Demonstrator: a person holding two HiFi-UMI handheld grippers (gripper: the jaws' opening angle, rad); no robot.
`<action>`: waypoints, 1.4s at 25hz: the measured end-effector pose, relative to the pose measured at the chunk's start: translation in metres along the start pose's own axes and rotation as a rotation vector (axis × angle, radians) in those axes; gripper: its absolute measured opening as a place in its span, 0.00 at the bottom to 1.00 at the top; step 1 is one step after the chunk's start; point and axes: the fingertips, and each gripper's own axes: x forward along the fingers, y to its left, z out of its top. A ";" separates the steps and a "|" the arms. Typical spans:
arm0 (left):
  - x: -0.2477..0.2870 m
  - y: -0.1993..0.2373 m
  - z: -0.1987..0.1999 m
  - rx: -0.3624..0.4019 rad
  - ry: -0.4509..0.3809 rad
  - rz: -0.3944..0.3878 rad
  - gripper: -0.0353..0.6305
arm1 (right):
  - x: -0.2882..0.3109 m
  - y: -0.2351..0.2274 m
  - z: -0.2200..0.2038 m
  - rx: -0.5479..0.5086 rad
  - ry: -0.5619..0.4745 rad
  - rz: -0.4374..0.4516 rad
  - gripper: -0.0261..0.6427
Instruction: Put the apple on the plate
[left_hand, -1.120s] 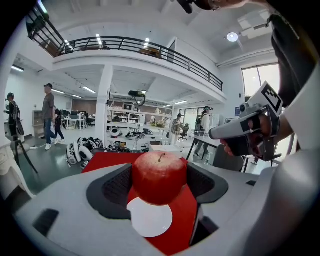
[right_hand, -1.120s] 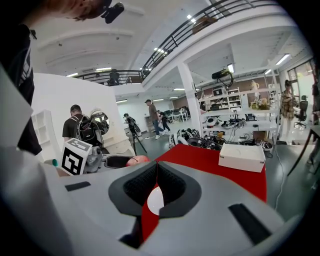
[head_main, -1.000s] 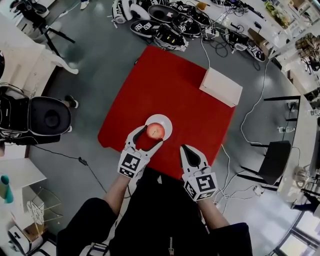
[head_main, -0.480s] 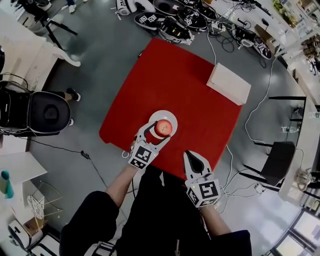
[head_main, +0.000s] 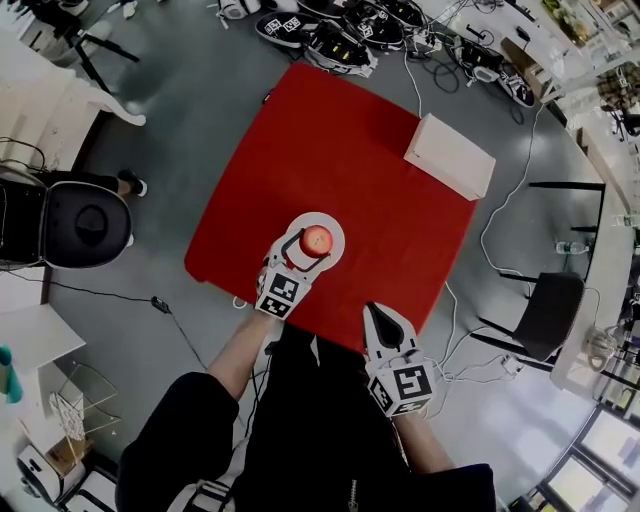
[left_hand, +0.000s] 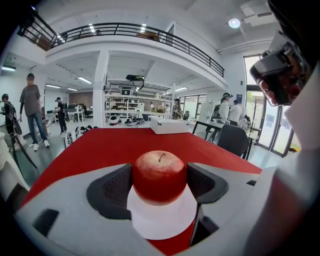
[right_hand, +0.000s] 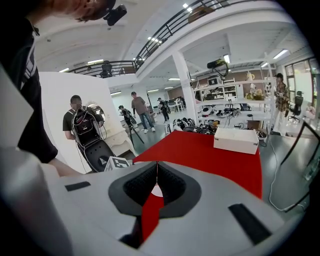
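Clamping the apple (left_hand: 159, 172) from both sides, the left gripper (head_main: 311, 248) has its dark pads pressed against the fruit's flanks, no gap on either side! Stem points straight up, so the apple sits upright in the grip. Right under it, and spreading out toward the near side, there's the white plate (left_hand: 161, 224). From the head view the apple sits inside the plate's rim, close to its middle. Whether the apple's underside already touches the plate or hangs just above it, I can't tell from these angles.

That's the relation that counts: plate directly beneath, nothing to cross sideways. I'd judge the job nearly done, with only a short drop, if any, and a spreading of the jaws left.

Over on the near right, the right gripper (right_hand: 156, 172) has its jaws pressed together on nothing, parked by the near edge of the red table (head_main: 340, 150), well apart from the plate. The left one is plainly the nearer tool.

Farther out, a white box (head_main: 450, 157) rests at the table's far right corner, out of the way.
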 end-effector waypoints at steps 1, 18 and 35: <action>0.002 0.001 -0.001 -0.003 -0.004 -0.001 0.56 | 0.000 -0.001 -0.001 0.003 0.000 -0.005 0.06; 0.014 0.004 -0.023 -0.006 0.013 -0.007 0.56 | 0.004 0.002 -0.006 0.007 0.019 -0.019 0.06; -0.013 0.006 -0.003 -0.001 -0.009 0.027 0.60 | 0.006 0.013 -0.005 0.012 0.007 0.023 0.06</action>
